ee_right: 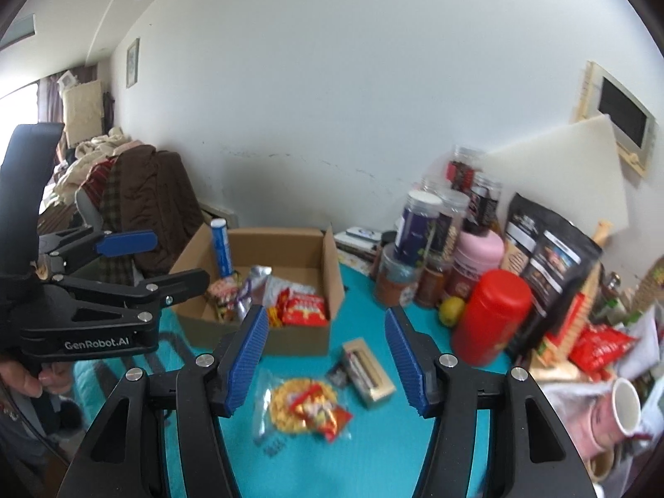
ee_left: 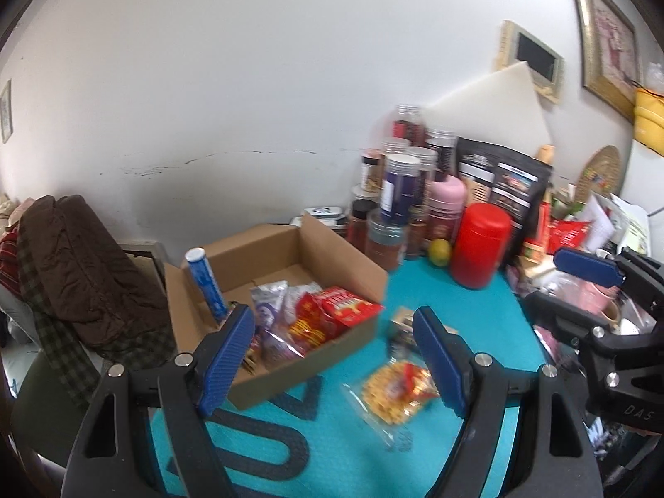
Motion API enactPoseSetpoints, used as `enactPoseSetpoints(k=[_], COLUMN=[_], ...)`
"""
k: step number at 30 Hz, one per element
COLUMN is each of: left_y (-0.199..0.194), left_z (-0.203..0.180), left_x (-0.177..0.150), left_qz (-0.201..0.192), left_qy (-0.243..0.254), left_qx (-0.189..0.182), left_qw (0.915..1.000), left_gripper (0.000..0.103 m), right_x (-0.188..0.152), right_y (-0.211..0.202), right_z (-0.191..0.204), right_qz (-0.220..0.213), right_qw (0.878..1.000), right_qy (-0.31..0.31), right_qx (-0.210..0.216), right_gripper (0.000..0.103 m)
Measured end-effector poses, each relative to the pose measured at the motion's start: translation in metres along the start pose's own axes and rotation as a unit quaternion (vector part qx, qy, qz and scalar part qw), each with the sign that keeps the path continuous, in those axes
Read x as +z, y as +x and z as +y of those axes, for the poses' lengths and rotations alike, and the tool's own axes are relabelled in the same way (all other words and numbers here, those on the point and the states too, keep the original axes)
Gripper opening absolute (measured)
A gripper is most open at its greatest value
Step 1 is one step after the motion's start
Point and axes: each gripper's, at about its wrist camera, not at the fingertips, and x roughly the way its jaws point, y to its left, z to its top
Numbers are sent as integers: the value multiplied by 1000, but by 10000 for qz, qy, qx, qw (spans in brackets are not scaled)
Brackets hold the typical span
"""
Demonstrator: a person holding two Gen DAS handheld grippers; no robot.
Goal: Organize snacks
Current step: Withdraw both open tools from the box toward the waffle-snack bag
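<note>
Teal-matted worktop (ee_right: 373, 448) underneath, lettered in black. Beyond the left jaws, open brown cardboard box (ee_left: 290, 249) already part-filled: red snack packets (ee_left: 332, 315), a silver pouch, and an upright blue tube (ee_left: 205, 282) in its far-left corner. So, by judgement, well under way but unfinished. Left outside, on the mat: clear round bag of yellow crackers (ee_right: 305, 408) low between the right jaws, and a small tan window-front carton (ee_right: 369, 369) just beyond it, toward the right pad.

Left gripper (ee_left: 336, 357) spread wide, nothing held. Right gripper (ee_right: 325, 359) likewise parted and empty, both above the mat.

Crowding to the right of both jaws: red plastic canister (ee_right: 491, 315), black printed pouch, pink bottle, stacked clear jars, a yellow-green citrus fruit (ee_right: 452, 310), a pink mug. Nothing between jaws and the two loose snacks.
</note>
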Motion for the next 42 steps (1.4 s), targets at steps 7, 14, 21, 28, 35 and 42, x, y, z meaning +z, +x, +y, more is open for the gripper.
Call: enactPoseSetpoints(k=[7, 14, 21, 28, 35, 42], left_y=[-20, -29, -23, 2, 42, 84], left_z=[-22, -44, -57, -62, -59, -57], left_x=[-18, -36, -53, -66, -72, -74], left_qz=[-80, -34, 141, 383, 662, 926], left_qy=[157, 298, 334, 267, 109, 80], left_qx=[-343, -693, -839, -770, -730, -600], left_qw=[9993, 9971, 9958, 9959, 9951, 9939], left_gripper=[79, 79, 79, 79, 79, 79], right_x=[-30, -58, -78, -94, -102, -103], right_y=[-25, -52, -61, -33, 11, 58], right_z=[-3, -9, -14, -26, -44, -62], right_qz=[214, 394, 414, 567, 812, 1000], right_qw=[9996, 9983, 9976, 9972, 9956, 9938], right_qy=[102, 230, 260, 332, 432, 480], right_qx=[-159, -364, -491, -367, -175, -80], right_gripper=[64, 64, 67, 67, 67, 67])
